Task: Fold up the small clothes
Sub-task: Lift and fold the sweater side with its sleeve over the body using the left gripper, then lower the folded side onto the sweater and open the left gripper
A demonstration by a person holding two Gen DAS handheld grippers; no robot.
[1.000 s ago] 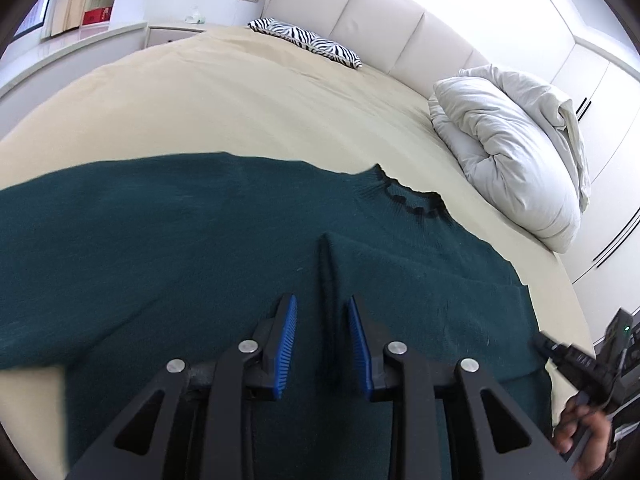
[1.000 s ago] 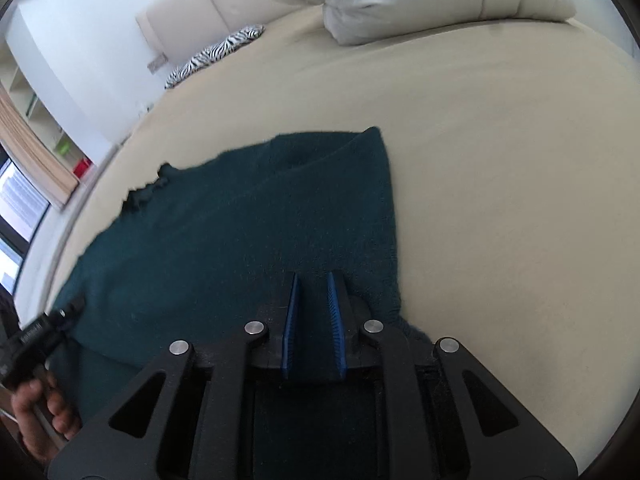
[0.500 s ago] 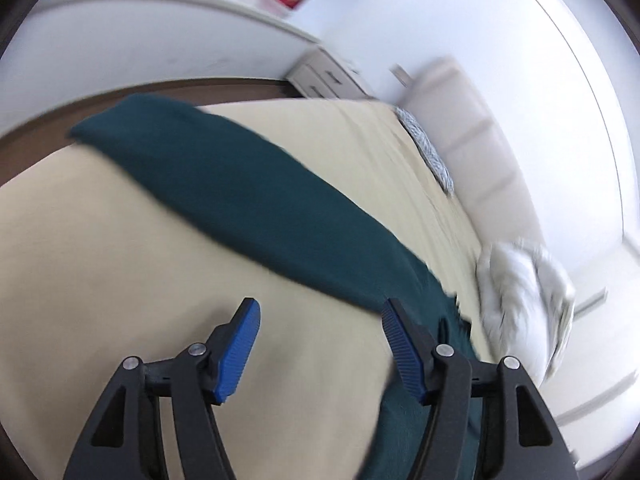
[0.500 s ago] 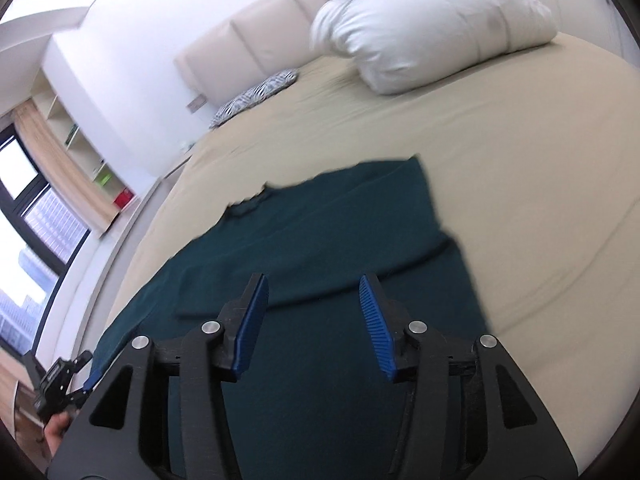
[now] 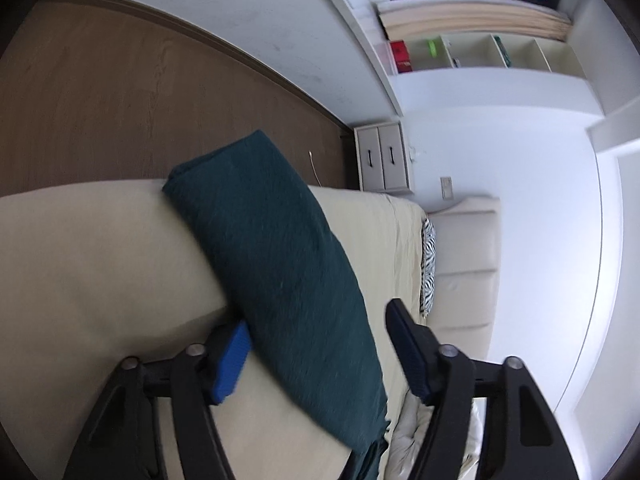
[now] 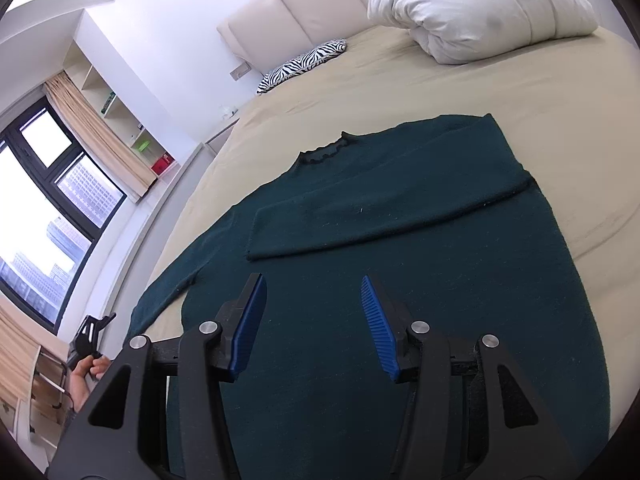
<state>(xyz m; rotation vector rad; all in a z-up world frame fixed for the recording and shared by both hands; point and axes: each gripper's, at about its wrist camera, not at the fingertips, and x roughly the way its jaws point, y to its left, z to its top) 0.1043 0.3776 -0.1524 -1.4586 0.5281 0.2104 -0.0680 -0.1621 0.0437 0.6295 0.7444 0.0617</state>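
The left claw (image 5: pixel 320 344) is closing, its pads still apart around the green sweater's (image 6: pixel 400 240) outstretched sleeve (image 5: pixel 276 264), not yet pinching it. The right claw (image 6: pixel 316 326) hangs apart and empty above the sweater on the bed (image 6: pixel 520 92).

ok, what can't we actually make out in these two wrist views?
- Sweater hem: right wrist view, hidden behind the right gripper.
- Unfolded sleeve, shoulder end: left wrist view, cut off at the bottom edge; motion-blurred.
- Left gripper in right wrist view: tiny at the rim; fingers unreadable there.

Beige bed (image 6: pixel 500 92) under sweater (image 6: pixel 400 248), duvet (image 6: pixel 480 4), cushion (image 6: pixel 304 60)
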